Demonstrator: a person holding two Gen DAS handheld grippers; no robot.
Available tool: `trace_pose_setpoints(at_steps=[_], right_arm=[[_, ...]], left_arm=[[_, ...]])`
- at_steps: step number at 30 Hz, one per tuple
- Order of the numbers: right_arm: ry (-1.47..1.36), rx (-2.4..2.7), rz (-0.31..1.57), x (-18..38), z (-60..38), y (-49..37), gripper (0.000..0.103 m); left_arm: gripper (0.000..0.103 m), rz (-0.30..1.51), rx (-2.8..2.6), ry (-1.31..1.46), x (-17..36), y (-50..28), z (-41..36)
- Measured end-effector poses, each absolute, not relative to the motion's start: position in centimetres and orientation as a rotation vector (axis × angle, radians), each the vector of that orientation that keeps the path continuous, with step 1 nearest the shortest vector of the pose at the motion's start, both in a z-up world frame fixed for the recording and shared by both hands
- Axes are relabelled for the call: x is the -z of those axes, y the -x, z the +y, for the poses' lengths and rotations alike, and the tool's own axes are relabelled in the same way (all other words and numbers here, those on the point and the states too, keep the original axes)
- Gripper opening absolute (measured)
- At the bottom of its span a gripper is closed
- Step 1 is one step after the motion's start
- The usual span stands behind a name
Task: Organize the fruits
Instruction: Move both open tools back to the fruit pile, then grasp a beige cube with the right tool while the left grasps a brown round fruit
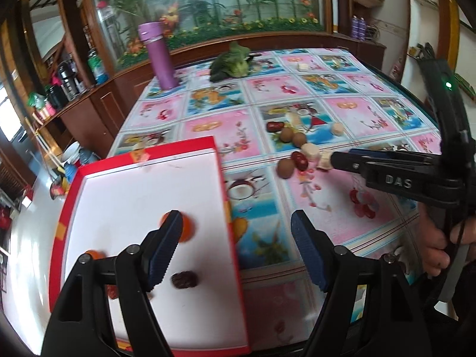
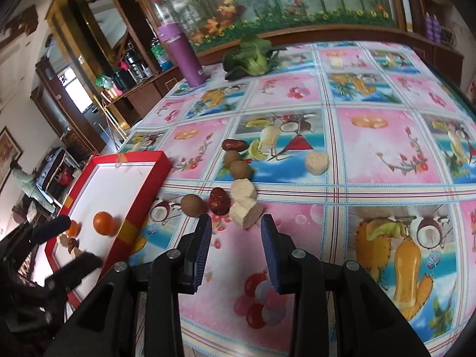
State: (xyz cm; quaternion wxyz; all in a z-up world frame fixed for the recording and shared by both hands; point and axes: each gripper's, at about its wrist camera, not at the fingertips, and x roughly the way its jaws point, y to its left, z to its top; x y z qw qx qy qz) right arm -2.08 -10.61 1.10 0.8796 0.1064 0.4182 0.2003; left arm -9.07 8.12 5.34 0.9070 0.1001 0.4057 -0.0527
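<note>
A red tray (image 1: 221,196) with a white floor lies at the table's left; my left gripper (image 1: 236,223) hangs open over its near right corner, nothing between the fingers. In the tray are an orange (image 1: 189,226), half hidden by the left finger, a second orange (image 1: 95,254) and a dark date (image 1: 184,279). My right gripper (image 2: 235,223) is open, its tips just short of a cream cake piece (image 2: 247,214). Beside that piece lie a red date (image 2: 219,200), a brown round fruit (image 2: 193,205) and several more fruits and cream pieces (image 2: 241,169) behind.
A purple flask (image 2: 184,53) and a leafy green vegetable (image 2: 250,56) stand at the table's far side. A heart-shaped cream piece (image 2: 316,162) lies apart to the right. A hand (image 1: 437,247) holds the right gripper's handle. The table edge runs close on the left of the tray.
</note>
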Motion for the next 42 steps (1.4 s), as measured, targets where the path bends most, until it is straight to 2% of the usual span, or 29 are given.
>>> trace_pose_setpoints(at_steps=[11,13,25,29,33,42], right_arm=[[-0.212,-0.398,0.931,0.8,-9.9,0.2,0.033],[-0.205,-0.397,0.931,0.8,-10.0,0.2,0.027],[-0.403,-0.395,0.905,0.3,-13.3,-0.1,0.025],[-0.427,-0.386,0.891,0.0,-13.7,0.0,0.025],[-0.432,-0.385,0.892,0.0,-13.7,-0.1,0.025],[-0.428,-0.377,0.887,0.1,-13.6,-0.2,0.025]], left_arm=[[0.076,0.92,0.153,-0.219,-3.6,5.3,5.8],[0.076,0.936,0.148,-0.222,-3.1,4.5,5.6],[0.075,0.986,0.171,-0.248,-1.9,0.8,3.7],[0.065,1.013,0.179,-0.239,-1.3,-0.2,3.6],[0.059,1.029,0.186,-0.232,-0.7,-0.7,3.5],[0.035,1.054,0.222,-0.177,0.0,-1.5,3.5]])
